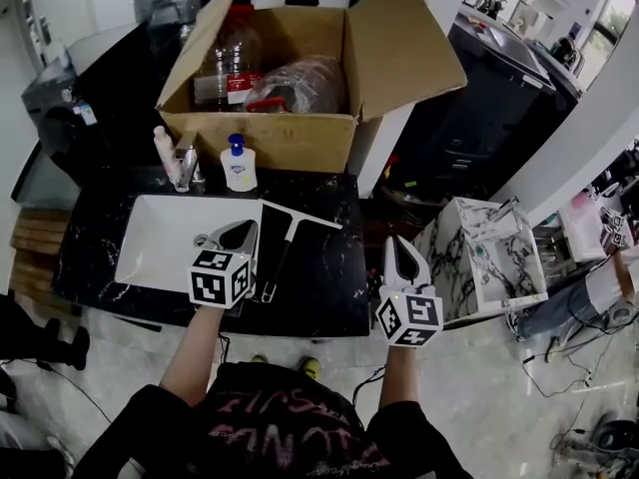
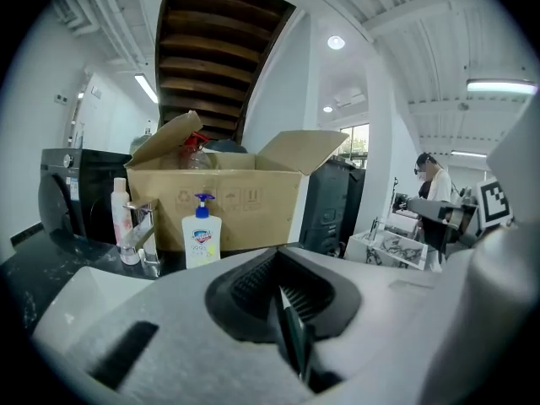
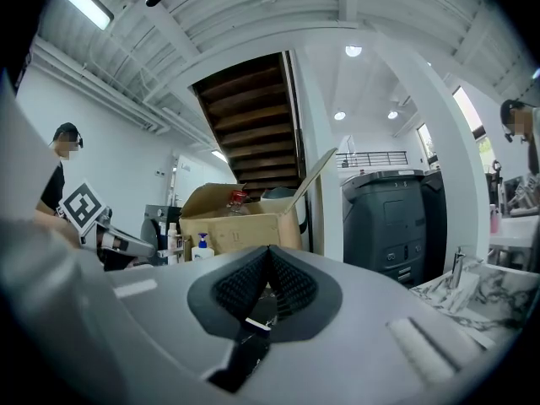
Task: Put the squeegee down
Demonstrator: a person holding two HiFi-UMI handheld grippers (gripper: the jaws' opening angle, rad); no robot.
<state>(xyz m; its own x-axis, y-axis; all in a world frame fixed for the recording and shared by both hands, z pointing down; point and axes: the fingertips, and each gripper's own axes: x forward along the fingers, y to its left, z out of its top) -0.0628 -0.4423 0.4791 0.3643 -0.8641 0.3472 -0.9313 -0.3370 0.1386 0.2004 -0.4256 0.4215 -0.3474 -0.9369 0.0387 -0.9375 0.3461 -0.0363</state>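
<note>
**A:** How do the two grippers stand?

**B:** The left gripper (image 1: 248,230) has its jaws pressed flat together with nothing between them. It hangs over the near right corner of the white sink (image 1: 150,239). The right gripper (image 1: 400,245) is closed tip to tip as well, and it is empty. It sits just off the right end of the black marbled counter (image 1: 329,292).

**A:** And the squeegee?

**B:** The squeegee (image 1: 286,236) lies flat on the counter, just right of the sink and between the two grippers. Neither gripper holds it. Its handle points back toward the person and its blade lies crosswise at the far end.

**A:** What is behind it?

**B:** A chrome faucet (image 1: 187,168) stands at the back rim of the sink. A slim pink bottle (image 1: 161,148) is on its left and a soap bottle (image 1: 239,164) with a blue pump on its right. Right behind them sits an open cardboard box (image 1: 300,140) with plastic bottles and a clear bag inside.

**A:** Anything off to the side?

**B:** A small marbled stand (image 1: 479,257) is on the floor to the right of the counter.
</note>
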